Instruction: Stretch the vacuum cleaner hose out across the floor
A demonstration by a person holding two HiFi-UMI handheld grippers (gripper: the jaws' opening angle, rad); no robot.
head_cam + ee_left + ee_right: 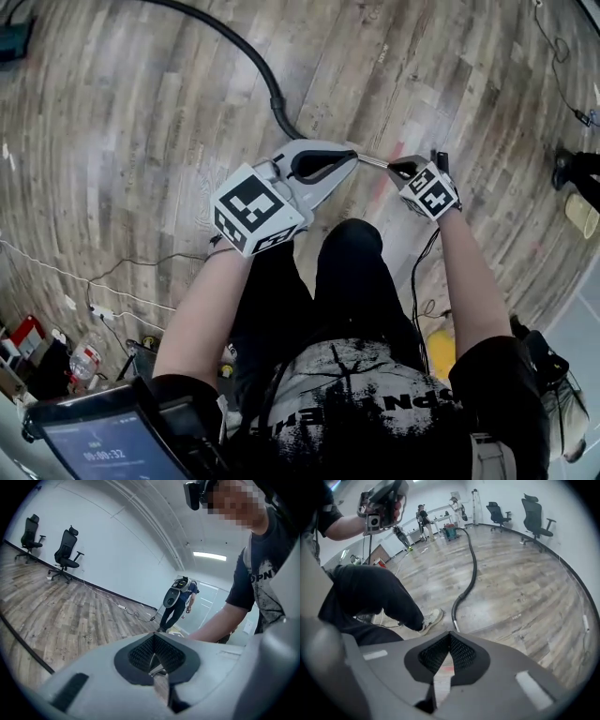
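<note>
The black vacuum hose (246,54) runs from the top of the head view down across the wood floor. Its metal end tube (372,161) shows between my two grippers, which are raised above it. In the right gripper view the hose (472,569) lies flat and its metal tip (455,626) rests near the person's shoe. My left gripper (352,157) is shut with nothing in it, and its pads (165,657) meet with only floor beyond them. My right gripper (407,172) points steeply down, also shut and empty (443,663).
Thin cables and a power strip (99,312) lie on the floor at lower left. Office chairs (534,516) stand by the far wall. Another person (176,603) stands some way off. A yellow object (441,351) sits by the person's feet.
</note>
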